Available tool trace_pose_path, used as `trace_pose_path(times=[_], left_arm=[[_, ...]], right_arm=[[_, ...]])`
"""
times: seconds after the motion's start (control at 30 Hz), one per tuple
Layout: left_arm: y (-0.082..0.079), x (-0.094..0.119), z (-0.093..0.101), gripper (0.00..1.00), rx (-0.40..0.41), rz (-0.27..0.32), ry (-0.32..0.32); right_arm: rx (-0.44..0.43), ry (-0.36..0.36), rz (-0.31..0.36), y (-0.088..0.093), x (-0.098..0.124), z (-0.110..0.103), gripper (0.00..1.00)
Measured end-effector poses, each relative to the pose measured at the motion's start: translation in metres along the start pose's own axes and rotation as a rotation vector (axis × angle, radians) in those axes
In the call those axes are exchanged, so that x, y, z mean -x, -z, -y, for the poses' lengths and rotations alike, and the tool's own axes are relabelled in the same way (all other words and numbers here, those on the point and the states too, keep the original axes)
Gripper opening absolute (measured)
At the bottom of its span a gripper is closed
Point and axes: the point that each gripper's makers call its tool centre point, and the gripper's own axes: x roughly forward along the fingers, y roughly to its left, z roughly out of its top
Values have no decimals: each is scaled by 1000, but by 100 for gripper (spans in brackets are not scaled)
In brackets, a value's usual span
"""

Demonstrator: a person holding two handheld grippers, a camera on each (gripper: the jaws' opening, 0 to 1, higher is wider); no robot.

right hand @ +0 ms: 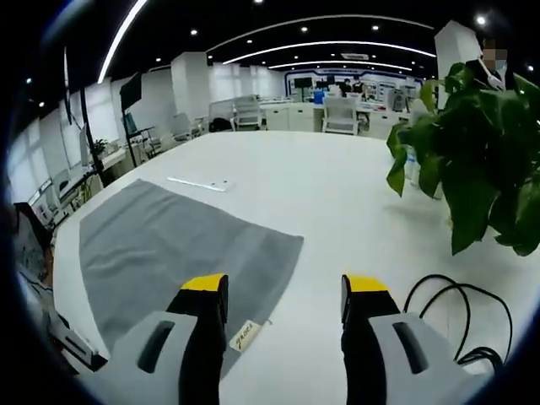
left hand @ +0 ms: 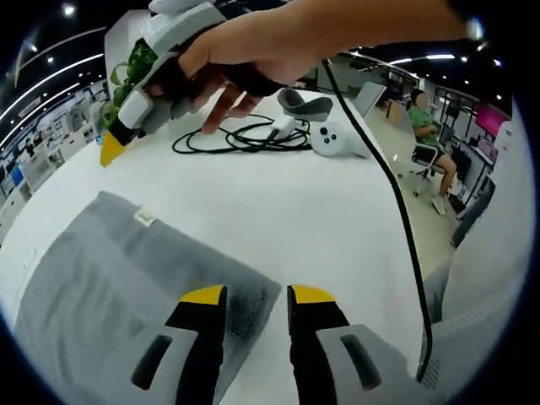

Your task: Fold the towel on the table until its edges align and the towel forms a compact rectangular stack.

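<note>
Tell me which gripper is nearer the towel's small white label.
Right. The right gripper hangs open just over the label, beside its yellow-tipped jaw at the towel corner. The left gripper is at another corner, the label well ahead of it.

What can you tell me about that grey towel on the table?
The towel is grey, soft-looking cloth with faint ribbed stripes, lying flat and spread open on the white table, not yet folded. A small pale tag sticks out at one corner. In the left gripper view, the left gripper has one yellow-tipped jaw over another corner; whether it touches is unclear.
</note>
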Motion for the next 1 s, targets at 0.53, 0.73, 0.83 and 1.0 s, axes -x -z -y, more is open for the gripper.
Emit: trace_pose_path(times=[0.53, 0.73, 0.83, 1.0], left_arm=[[3, -10, -2, 22, -42, -2, 12], [4, -13, -5, 19, -37, 4, 6], [5, -14, -7, 17, -33, 4, 2], [5, -15, -7, 17, -36, -1, 6]], right_arm=[[-10, 8, -60, 19, -51, 11, 45], [-32, 11, -71, 22, -70, 19, 42], [-45, 22, -71, 23, -81, 25, 40], [-19, 36, -68, 19, -96, 27, 35]])
